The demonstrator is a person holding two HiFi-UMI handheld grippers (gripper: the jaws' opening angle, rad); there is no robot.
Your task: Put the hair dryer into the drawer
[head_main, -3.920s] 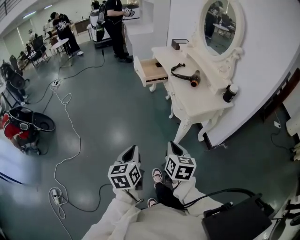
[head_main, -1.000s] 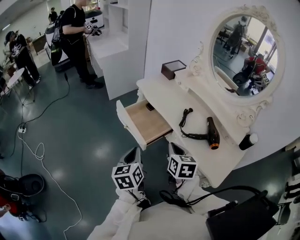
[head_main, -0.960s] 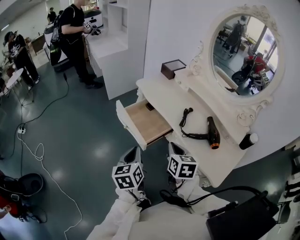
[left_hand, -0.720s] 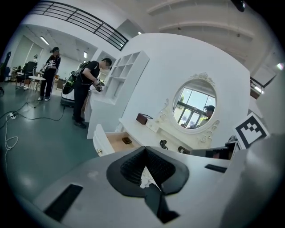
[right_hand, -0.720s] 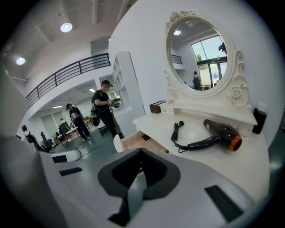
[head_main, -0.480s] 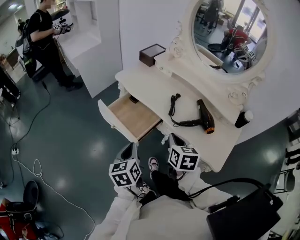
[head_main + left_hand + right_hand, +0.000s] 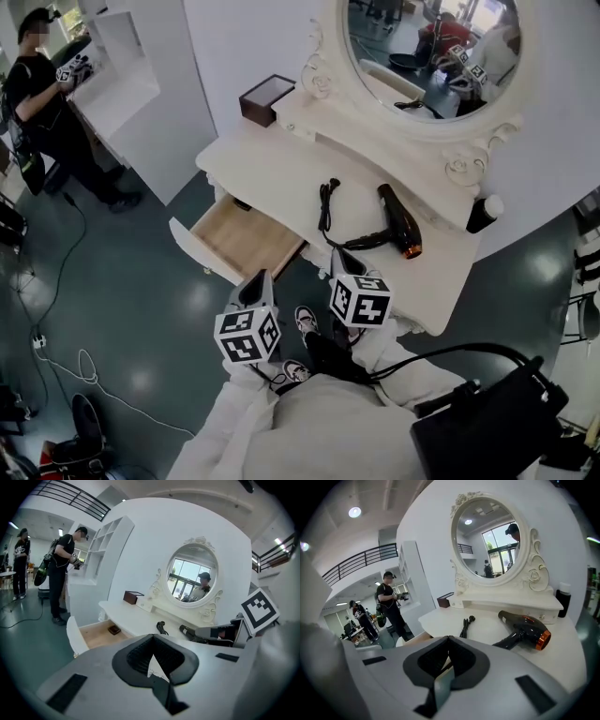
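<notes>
Currently the left gripper (image 7: 260,281) and the right gripper (image 7: 343,265) are both held closed and empty, near the front of the dressing table (image 7: 272,159). The hair dryer (image 7: 397,218) is laid on the tabletop, right of the open drawer (image 7: 239,242), with its cord (image 7: 327,202) stretched beside it. If only the body is lifted, the cord could be caught on the drawer's rim. No brand or writing can be read anywhere.

Left claw (image 7: 260,279), right claw (image 7: 341,261) — both closed, empty, side by side.
</notes>
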